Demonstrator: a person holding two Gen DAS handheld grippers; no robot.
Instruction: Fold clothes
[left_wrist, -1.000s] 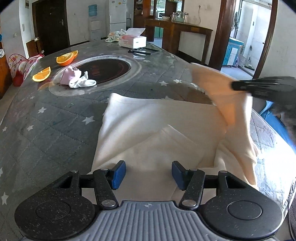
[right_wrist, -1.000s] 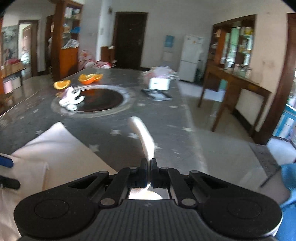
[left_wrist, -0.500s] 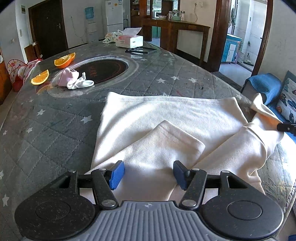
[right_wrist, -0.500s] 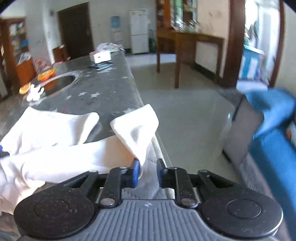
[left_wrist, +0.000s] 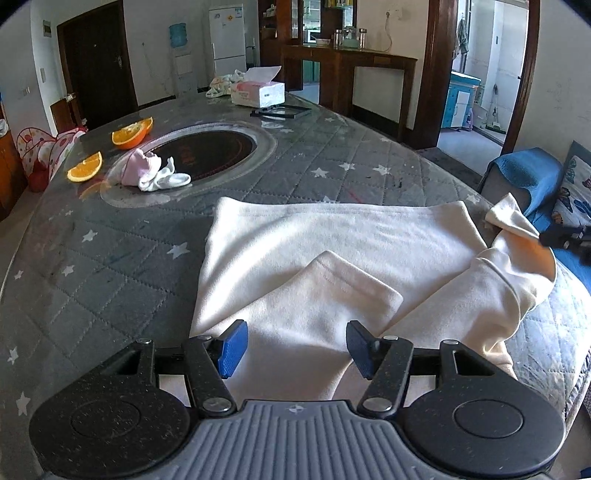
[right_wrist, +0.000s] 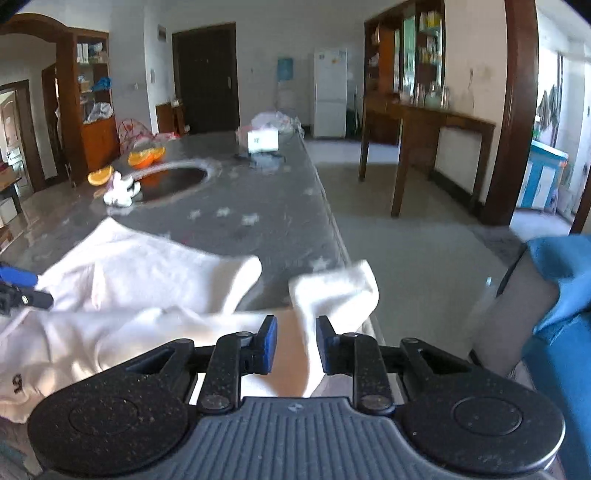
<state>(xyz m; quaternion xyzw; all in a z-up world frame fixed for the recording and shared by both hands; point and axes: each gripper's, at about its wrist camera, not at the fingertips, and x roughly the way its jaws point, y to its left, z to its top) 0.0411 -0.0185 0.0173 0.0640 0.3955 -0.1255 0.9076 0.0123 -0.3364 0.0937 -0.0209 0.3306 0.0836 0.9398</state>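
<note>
The left gripper (left_wrist: 293, 345) sits at the bottom centre of its view, jaws wide apart with nothing clamped; the cream garment (left_wrist: 332, 251) lies under and past the blue pads (left_wrist: 231, 347), which hover over its near edge. A folded sleeve (left_wrist: 332, 295) runs diagonally up from between the fingers. The garment spreads across the middle of the frame on the grey star-patterned table (left_wrist: 92, 266). At the right edge its other sleeve (left_wrist: 513, 229) bunches up, meeting the dark tip of the right gripper (left_wrist: 565, 236).

In the right wrist view, the right gripper (right_wrist: 294, 341) is at lower centre, its jaws opening; the sleeve cuff (right_wrist: 332, 295) passes between the pads without being pressed. The garment stretches to the lower left, where the left gripper's blue pad shows at the frame edge.

Farther off, in the upper left of the left view, are orange slices (left_wrist: 131, 133), a small pink and white cloth (left_wrist: 147, 175) by a dark round inset (left_wrist: 207, 155), and a tissue box (left_wrist: 258, 90) upper centre.
</note>
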